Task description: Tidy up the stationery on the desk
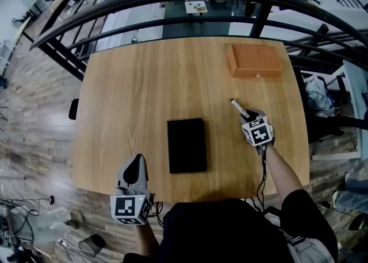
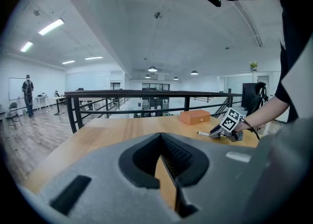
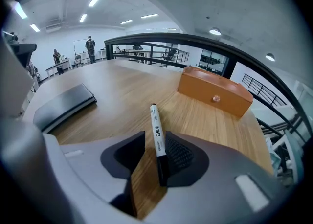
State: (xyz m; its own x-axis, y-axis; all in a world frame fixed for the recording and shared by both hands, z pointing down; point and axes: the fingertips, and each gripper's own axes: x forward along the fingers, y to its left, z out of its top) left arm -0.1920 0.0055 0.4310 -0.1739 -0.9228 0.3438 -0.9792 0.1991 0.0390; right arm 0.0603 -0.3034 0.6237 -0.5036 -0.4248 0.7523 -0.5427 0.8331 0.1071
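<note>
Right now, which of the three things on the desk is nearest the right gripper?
The white marker, lying between the open jaws of the right gripper. The black notebook and orange box sit well apart from it.

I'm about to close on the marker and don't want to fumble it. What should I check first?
1. Marker between the right gripper's jaws: ok, it lies flat on the desk between them.
2. Jaws ready to close: ok, they stand apart; the marker sits nearer the right-hand pad.
3. Left gripper free to help: ok, shut and empty at the desk's near edge.
4. Orange box open: not ok, its lid looks shut.
5. Black notebook out of the way: ok, it lies well apart from the marker.
</note>
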